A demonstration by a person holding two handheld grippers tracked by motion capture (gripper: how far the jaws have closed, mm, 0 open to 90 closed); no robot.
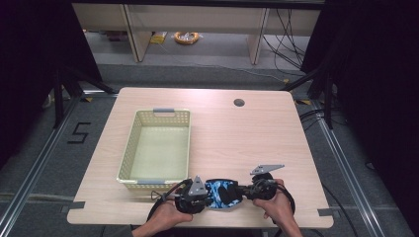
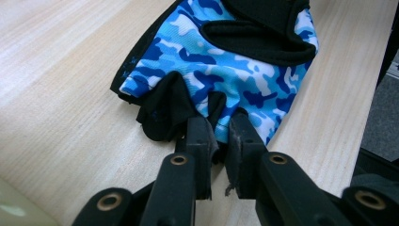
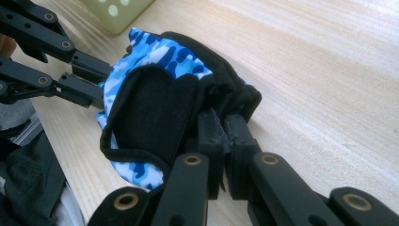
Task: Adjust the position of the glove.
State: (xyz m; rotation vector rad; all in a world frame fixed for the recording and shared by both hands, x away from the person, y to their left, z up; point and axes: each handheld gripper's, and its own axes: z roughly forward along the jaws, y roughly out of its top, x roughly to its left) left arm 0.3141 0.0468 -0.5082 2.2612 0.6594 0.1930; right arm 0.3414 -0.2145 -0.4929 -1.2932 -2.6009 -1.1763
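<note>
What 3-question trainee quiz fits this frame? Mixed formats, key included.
1. True or false: the blue camouflage glove lies inside the yellow basket.
2. Multiple choice: what does the left gripper clamp? A) the basket's rim B) the glove's finger end C) a cable
3. Short answer: where does the right gripper pinch the glove?

Key:
1. False. The glove sits on the wooden table, near its front edge, beside the basket.
2. B. Its jaws are shut on the black trim at the finger end.
3. On the bunched black fabric at the opposite end, so the glove is held between both grippers.
</note>
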